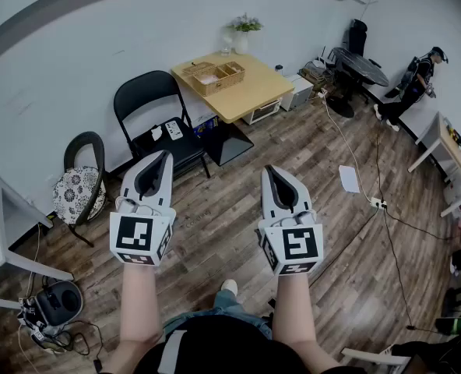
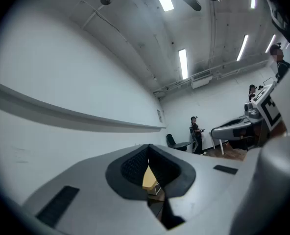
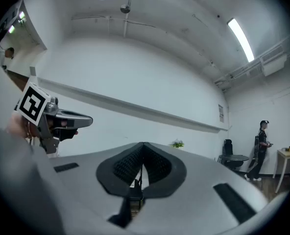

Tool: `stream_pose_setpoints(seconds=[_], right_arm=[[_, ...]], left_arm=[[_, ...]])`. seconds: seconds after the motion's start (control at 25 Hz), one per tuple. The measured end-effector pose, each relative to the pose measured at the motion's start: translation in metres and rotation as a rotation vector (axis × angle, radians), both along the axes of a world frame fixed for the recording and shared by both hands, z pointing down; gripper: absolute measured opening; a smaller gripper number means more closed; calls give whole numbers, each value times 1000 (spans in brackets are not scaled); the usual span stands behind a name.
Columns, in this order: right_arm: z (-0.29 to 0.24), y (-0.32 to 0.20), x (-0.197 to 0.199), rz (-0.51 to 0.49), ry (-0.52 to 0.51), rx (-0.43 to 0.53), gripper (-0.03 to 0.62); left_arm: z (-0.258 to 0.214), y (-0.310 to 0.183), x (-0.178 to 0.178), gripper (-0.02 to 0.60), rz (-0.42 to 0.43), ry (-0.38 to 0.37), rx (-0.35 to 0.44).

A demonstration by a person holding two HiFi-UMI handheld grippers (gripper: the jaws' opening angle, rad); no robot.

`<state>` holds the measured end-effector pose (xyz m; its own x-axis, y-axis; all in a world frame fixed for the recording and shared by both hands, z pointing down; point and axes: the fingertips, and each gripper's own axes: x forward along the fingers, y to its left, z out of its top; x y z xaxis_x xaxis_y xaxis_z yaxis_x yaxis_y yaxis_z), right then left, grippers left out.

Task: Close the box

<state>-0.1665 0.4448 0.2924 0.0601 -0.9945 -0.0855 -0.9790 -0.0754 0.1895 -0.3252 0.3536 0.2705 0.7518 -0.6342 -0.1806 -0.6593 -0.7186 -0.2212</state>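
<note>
Head view: high, facing steeply down, far above floor [image 1: 355, 271] | gripper views: low, along own jaws, tilted upward at wall [image 2: 61, 72] | all three share distant standing person [image 1: 419, 80] [image 2: 196, 133] [image 3: 260, 148].

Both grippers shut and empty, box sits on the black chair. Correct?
No. The box sits on the wooden table, beside the black chair; the head view shows it. The left gripper and right gripper are shut and empty, as stated.

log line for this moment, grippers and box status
left gripper: shut, empty | right gripper: shut, empty | box: looks open, on far table, untouched | phase: closing not started
</note>
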Motion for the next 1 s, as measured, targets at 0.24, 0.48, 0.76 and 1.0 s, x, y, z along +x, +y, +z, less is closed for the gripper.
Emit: stream_pose_setpoints(seconds=[0.24,0.48,0.76,1.0], right_arm=[[0,-19,15,-31,0,-3,14],[-2,-40,45,-57,-3,15,15],[9,-55,83,-150,-125,-21,235],[12,-66,97,-178,-150,-38,276]], left_arm=[[2,-15,14,12,-25,-2,-11],[2,-31,41,12,-66,35,-20],[13,-43,64,153,-97,145,-90],[21,-56,72,262,-137,129,-135]])
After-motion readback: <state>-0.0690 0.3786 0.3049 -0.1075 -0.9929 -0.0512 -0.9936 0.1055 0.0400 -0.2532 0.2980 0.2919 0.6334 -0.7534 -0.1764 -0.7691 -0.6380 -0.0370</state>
